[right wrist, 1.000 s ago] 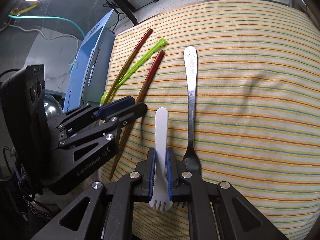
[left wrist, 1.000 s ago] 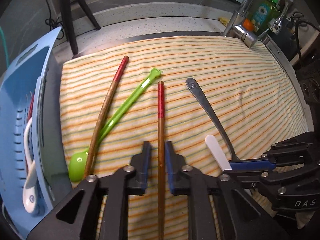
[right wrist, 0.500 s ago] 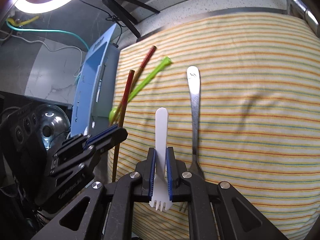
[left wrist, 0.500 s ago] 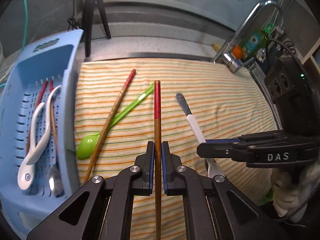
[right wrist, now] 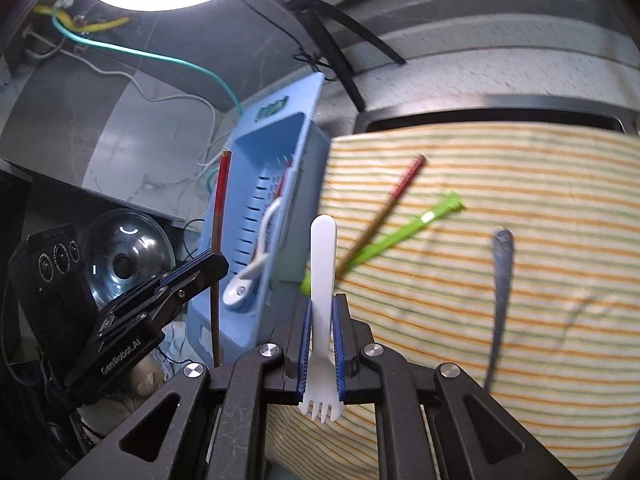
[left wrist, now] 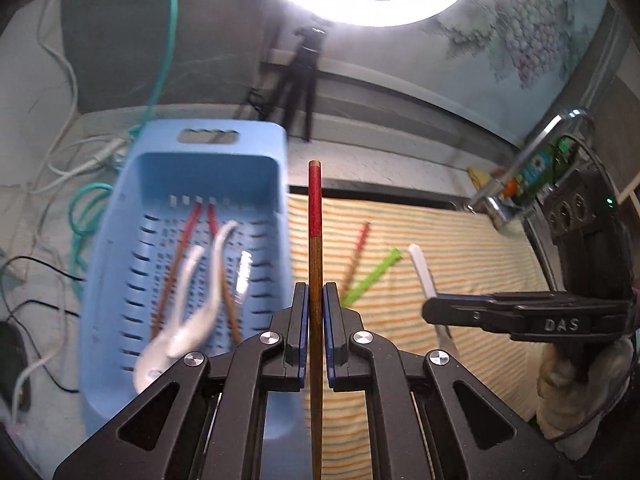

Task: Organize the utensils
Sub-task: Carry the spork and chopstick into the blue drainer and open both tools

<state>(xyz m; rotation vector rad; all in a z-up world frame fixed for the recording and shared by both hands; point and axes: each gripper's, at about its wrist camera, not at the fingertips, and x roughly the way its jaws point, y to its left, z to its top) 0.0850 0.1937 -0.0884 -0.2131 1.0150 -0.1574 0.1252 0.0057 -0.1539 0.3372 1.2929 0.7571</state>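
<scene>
My left gripper (left wrist: 315, 296) is shut on a brown chopstick with a red end (left wrist: 315, 216), lifted above the striped towel (left wrist: 460, 248), just right of the blue slotted basket (left wrist: 256, 144). The basket holds two red-tipped chopsticks, white spoons and a metal one. My right gripper (right wrist: 322, 310) is shut on a white plastic fork (right wrist: 323, 248), tines toward the camera, raised over the towel's left part (right wrist: 540, 184). On the towel lie a second red-tipped chopstick (right wrist: 400, 188), a green spoon (right wrist: 404, 232) and a metal fork (right wrist: 500, 280). The left gripper (right wrist: 208, 264) shows beside the basket (right wrist: 304, 128).
A faucet (left wrist: 520, 184) and bottles stand at the towel's far right. A tripod (left wrist: 304, 80) stands behind the basket under a bright ring light. Cables trail on the counter left of the basket, and a glass pot lid (right wrist: 124, 256) lies below it.
Both grippers have risen off the towel with their utensils. The left one has swung left toward the blue basket, which now fills more of its view.
</scene>
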